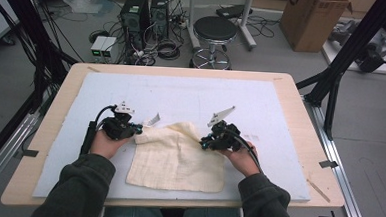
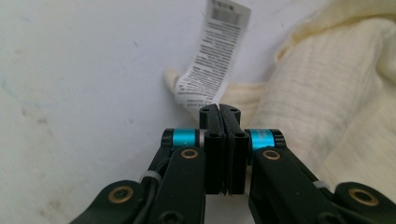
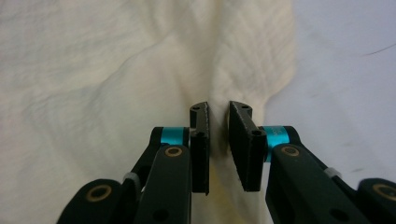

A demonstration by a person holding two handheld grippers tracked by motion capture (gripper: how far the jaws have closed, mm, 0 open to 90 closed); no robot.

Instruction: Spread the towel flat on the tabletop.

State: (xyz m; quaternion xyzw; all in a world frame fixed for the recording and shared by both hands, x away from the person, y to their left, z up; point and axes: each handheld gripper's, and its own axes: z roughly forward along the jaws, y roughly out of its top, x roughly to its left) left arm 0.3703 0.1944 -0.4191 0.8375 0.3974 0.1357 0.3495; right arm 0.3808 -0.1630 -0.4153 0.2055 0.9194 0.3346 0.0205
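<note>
Cloth (image 1: 178, 158) laid on the mat (image 1: 281, 103), flanked by both grippers.

The left gripper (image 1: 139, 129) is clenched at the cloth's left corner beside the label (image 2: 215, 56); nothing is seen between its pads. The right gripper (image 1: 204, 141) is slightly parted astride a raised fold, pads not pressing.

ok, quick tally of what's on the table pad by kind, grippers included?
Cream cloth: 1
Printed care tag on the cloth: 1
Left gripper, jaws shut at the cloth's corner by the tag: 1
Right gripper, jaws a little apart with a cloth fold between them: 1
White pad: 1
Total: 5
</note>
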